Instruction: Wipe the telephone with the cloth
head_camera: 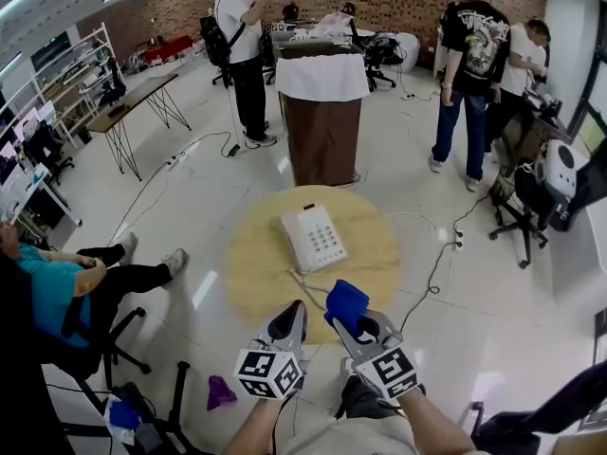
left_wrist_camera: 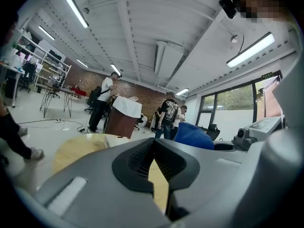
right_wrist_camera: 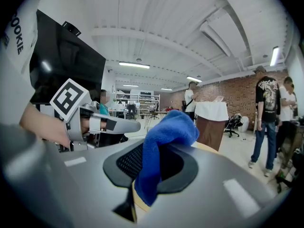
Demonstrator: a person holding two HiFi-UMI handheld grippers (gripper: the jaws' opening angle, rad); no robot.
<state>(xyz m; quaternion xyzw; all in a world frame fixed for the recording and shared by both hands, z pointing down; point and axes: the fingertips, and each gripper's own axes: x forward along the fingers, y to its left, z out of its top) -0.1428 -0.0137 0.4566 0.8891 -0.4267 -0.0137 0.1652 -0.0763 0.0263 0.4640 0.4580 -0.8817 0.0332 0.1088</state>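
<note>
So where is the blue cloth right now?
The cloth is clamped in the right gripper, low centre of the head view, just short of the telephone.

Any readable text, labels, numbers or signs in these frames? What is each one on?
"OOKIE" (start may be cut off): on white fabric at the left edge of the right gripper view.
White push-button telephone: keypad print too small to read.
Black printed T-shirt: graphic too blurred to read.
Marker cubes: black-and-white square patterns only, no letters.
</note>
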